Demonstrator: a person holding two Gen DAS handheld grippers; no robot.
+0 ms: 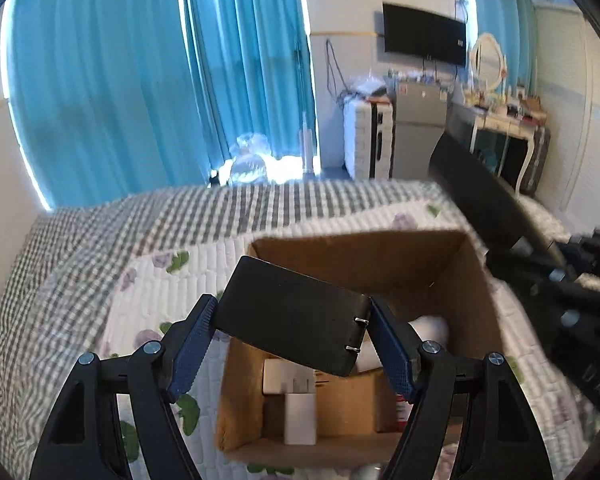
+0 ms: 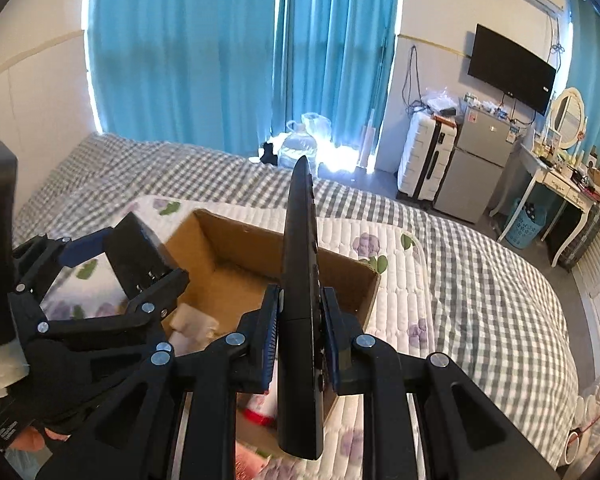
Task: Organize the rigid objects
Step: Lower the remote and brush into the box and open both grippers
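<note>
left gripper [image 1: 292, 322] closed on black charger block [image 1: 292, 316], held above cardboard box [image 1: 380, 252] | right gripper [image 2: 300, 320] clamped edgewise on remote [image 2: 300, 280] over box | both judged rigid, light, slippery; mid-body hold suits

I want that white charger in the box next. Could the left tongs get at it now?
Probably not: the left tongs are shut on the black power adapter, though the cardboard box stands open above the white charger.
</note>
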